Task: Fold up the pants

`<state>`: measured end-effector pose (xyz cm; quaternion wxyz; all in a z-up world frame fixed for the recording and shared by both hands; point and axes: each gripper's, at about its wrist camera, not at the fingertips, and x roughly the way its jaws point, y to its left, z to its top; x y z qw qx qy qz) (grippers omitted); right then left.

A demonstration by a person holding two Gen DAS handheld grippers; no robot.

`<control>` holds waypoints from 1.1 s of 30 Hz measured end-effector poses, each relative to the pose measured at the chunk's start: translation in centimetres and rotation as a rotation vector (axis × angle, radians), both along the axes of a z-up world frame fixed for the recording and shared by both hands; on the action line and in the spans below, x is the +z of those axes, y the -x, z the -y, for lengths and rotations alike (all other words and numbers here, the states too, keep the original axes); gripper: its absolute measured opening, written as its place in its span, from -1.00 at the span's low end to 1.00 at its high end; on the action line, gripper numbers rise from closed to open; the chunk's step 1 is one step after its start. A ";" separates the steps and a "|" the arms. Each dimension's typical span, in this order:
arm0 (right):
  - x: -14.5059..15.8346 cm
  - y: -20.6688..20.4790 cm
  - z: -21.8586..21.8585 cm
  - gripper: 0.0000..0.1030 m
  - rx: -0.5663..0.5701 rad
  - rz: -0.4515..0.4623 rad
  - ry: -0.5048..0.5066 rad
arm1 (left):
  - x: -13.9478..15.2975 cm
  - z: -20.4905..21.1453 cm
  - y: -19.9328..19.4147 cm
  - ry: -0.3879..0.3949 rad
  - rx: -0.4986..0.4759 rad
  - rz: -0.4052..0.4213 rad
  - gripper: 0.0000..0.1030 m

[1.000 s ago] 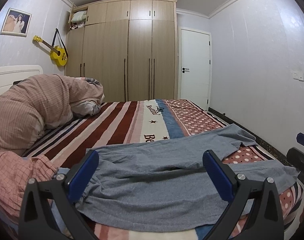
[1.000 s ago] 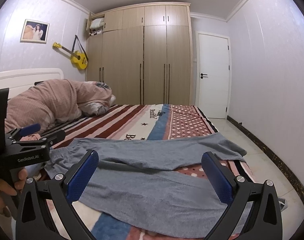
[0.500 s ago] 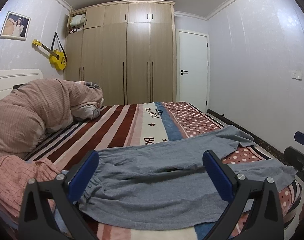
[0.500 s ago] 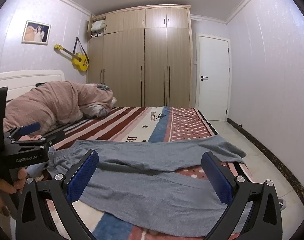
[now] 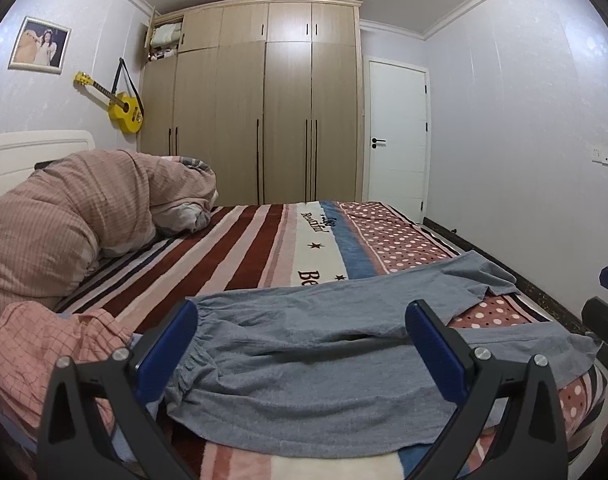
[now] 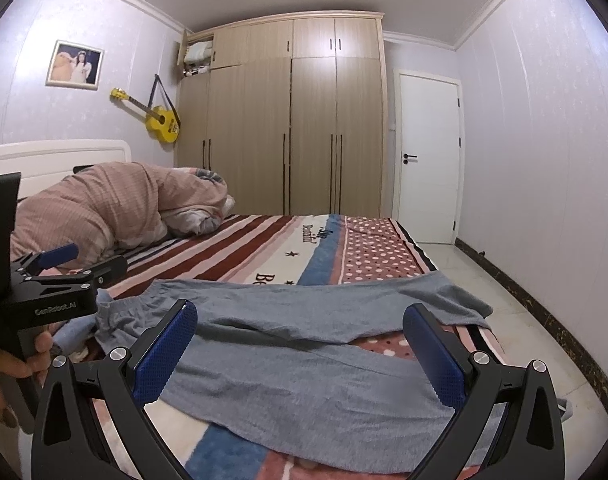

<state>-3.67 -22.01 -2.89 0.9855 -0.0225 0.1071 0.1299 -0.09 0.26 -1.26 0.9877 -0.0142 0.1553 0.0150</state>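
On striped bed [image 5: 240,264] — soft grey pants [image 5: 323,360], unfolded.

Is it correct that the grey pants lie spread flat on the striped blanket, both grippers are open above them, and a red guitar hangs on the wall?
Not fully. The guitar on the wall is yellow, not red, as the right wrist view shows. The rest holds: the grey pants lie spread on the striped blanket, and the left gripper and right gripper are open above them.

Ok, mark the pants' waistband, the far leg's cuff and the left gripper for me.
waistband [image 6: 124,308], right wrist view, gathered elastic edge.
far leg's cuff [image 6: 459,296], right wrist view, hem end.
left gripper [image 5: 302,344], left wrist view, midway between fingertips.
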 end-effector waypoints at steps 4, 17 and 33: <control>-0.2 0.1 0.0 0.99 -0.014 0.002 0.000 | -0.3 -0.1 -0.2 0.000 -0.017 -0.019 0.99; -4.8 -2.1 3.0 0.77 -0.001 -0.222 -0.115 | -7.0 -2.5 -2.0 0.107 -0.066 -0.276 0.98; -17.1 -5.4 8.2 0.51 -0.010 -0.597 -0.379 | -16.4 -5.8 -4.4 0.385 -0.100 -0.495 0.67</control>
